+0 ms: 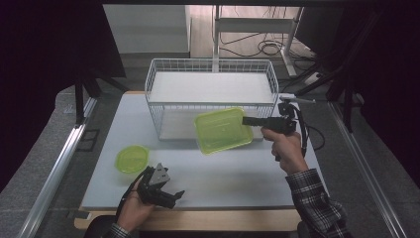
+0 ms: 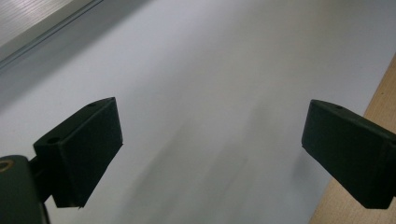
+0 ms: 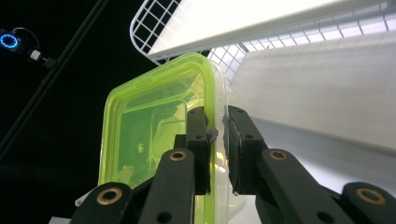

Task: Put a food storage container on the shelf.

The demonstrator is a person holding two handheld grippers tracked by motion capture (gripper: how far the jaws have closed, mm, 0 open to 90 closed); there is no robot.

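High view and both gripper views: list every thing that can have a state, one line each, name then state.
rectangular green container: lid on, lifted off the table, tilted, held by its rim.
right gripper: shut on the container's rim.
left gripper: open, nothing between its jaws, low over the table.
round green container: resting on the table, lid on, untouched.
wire basket: upright on the table, white shelf board inside.

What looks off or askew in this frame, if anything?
Nothing spilled or broken. The rectangular green container is off the table, tilted, pinched by its rim in the right gripper in front of the wire basket. The round green container lies flat on the mat. The left gripper is open.
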